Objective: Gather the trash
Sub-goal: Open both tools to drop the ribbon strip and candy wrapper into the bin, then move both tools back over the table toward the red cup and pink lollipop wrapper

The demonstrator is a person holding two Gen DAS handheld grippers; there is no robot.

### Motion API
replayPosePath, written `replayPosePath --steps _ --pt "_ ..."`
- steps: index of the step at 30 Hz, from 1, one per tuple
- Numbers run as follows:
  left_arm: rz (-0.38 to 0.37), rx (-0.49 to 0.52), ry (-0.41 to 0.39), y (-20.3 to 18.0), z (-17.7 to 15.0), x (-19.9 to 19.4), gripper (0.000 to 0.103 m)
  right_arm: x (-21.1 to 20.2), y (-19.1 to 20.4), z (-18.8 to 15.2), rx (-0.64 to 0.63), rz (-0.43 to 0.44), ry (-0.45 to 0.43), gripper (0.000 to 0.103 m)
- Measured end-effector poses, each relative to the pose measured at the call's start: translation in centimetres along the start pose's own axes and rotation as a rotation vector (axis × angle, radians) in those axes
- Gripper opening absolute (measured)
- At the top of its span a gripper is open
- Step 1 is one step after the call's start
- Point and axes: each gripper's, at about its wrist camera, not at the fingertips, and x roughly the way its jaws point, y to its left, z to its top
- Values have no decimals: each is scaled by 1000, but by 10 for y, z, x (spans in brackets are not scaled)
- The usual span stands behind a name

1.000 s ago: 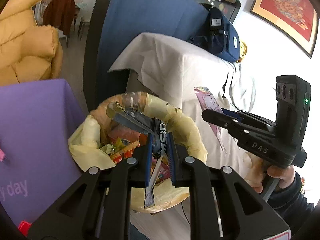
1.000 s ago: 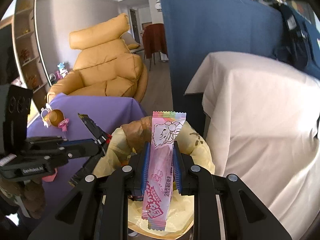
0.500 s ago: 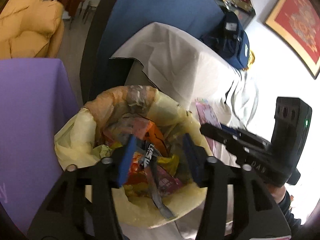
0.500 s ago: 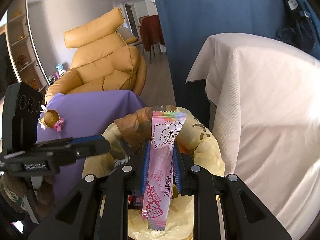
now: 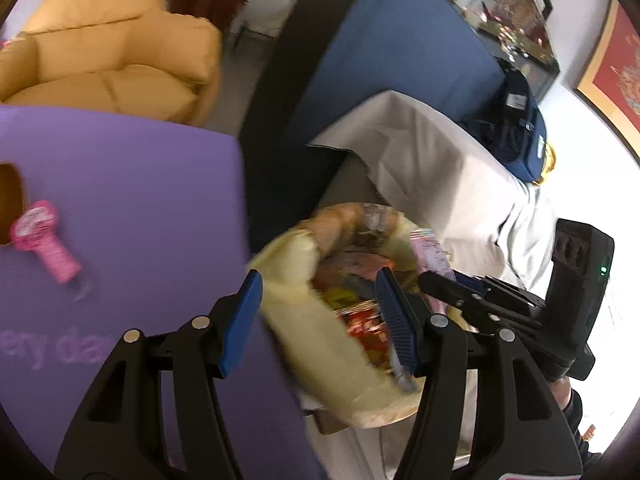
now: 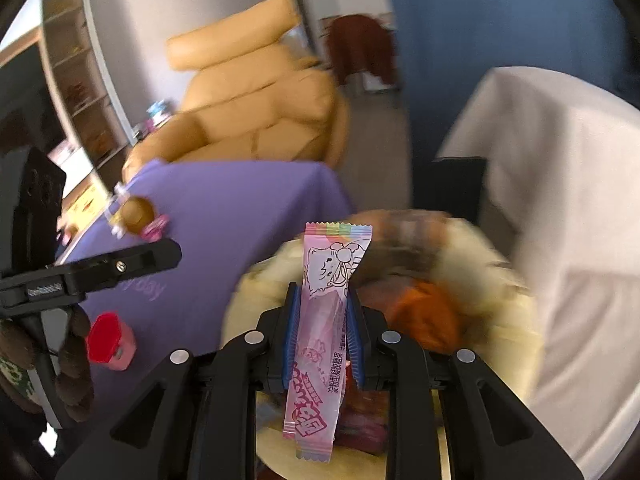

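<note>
From the left wrist, the left gripper (image 5: 318, 312) hangs empty with jaws wide apart over the near rim of the yellow-lined trash bin (image 5: 296, 312), full of wrappers. From the right wrist, the right gripper (image 6: 322, 332) pinches a pink candy wrapper (image 6: 324, 320) upright above the bin. This looks like the drop step: the next move calls for spreading those jaws over the bin's mouth.

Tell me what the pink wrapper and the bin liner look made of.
Pink wrapper: seems thin glossy plastic film, with printed cartoon art and crimped zigzag ends. Bin liner: probably thin, soft pale yellow plastic, rumpled and folded over the rim; motion blur leaves its finish uncertain.
</note>
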Motion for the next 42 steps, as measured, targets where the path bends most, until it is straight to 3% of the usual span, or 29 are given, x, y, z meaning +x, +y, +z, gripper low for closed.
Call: replayPosePath --steps 2,4,8,11,15,20,28,35,42 --pt "17 0 -6 8 -3 -10 56 20 11 -1 -52 0 66 22" --pt "31 0 -13 17 -5 -22 56 43 13 -3 -97 -70 153 22" --pt "53 -3 -37 33 -8 -44 56 60 -19 -7 -6 -206 231 22" --pt "76 -2 -61 44 -10 -58 56 56 -27 -7 27 -223 240 22" --pt "122 0 -89 57 -13 -73 56 49 -31 -6 72 -183 247 27" --pt "166 -36 -113 80 -16 -90 56 32 -25 -6 79 -165 209 50" --pt "259 -129 -158 127 -30 -118 56 2 -9 2 49 -153 155 53" --pt "332 -181 -174 154 -40 -131 56 4 57 6 -140 -44 145 54" --pt "368 -196 -181 171 -47 -141 56 34 123 23 -249 62 100 54"
